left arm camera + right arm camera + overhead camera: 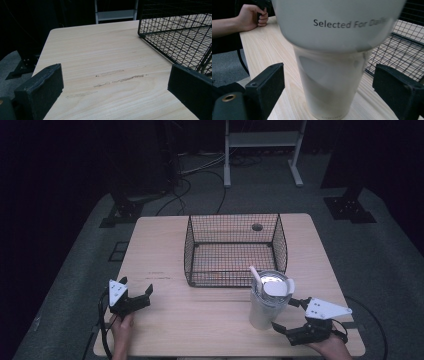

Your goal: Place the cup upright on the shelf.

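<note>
Tumbler: one white tumbler (pixel 266 305) with lid and straw stands upright on the table (pixel 200 320), near the front right, just in front of the wire basket (pixel 235 250); in the right gripper view its body (pixel 329 82) sits between the two black jaws, apart from both; print on its upper band reads "Selected For", the rest blurred
Right gripper: one, the right gripper (pixel 287 315), held at the tumbler's right side; jaws spread wide, one on either side of the cup, gripping nothing
Left gripper: one, the left gripper (pixel 136 290), near the table's front left, well apart from the tumbler; jaws spread wide over bare wood, holding nothing
Basket: one black wire basket at the table's middle; nothing seen inside it
Hands: two; the left hand (pixel 253 15) closed around its gripper's handle
</note>
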